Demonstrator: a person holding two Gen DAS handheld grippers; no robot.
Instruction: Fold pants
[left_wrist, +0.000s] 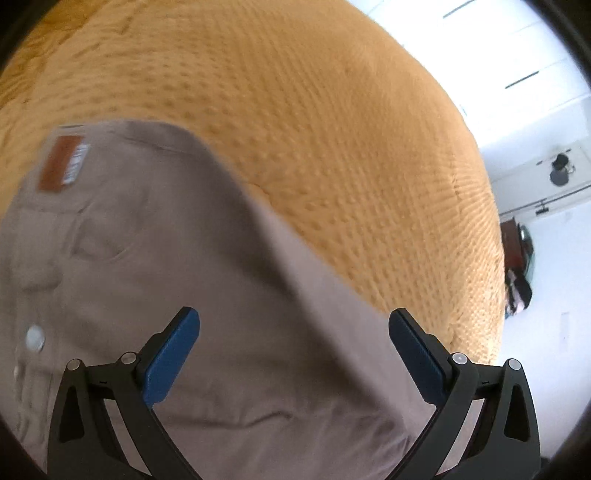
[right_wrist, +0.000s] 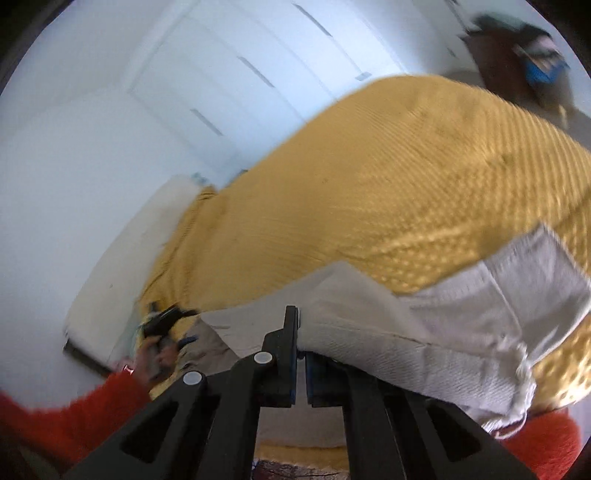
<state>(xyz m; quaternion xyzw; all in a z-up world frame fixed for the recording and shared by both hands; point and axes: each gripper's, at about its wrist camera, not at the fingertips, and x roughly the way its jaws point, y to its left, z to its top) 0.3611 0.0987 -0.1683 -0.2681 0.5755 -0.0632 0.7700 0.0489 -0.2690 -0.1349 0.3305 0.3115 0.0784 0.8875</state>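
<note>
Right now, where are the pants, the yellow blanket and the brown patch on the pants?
pants (left_wrist: 229, 295), left wrist view, on the flat beige cloth.
yellow blanket (left_wrist: 314, 129), left wrist view, on its bumpy middle.
brown patch (left_wrist: 59, 162), left wrist view, on the patch's middle, by the waistband.

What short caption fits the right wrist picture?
The right gripper pinches beige pants above a mustard bedspread.
</note>
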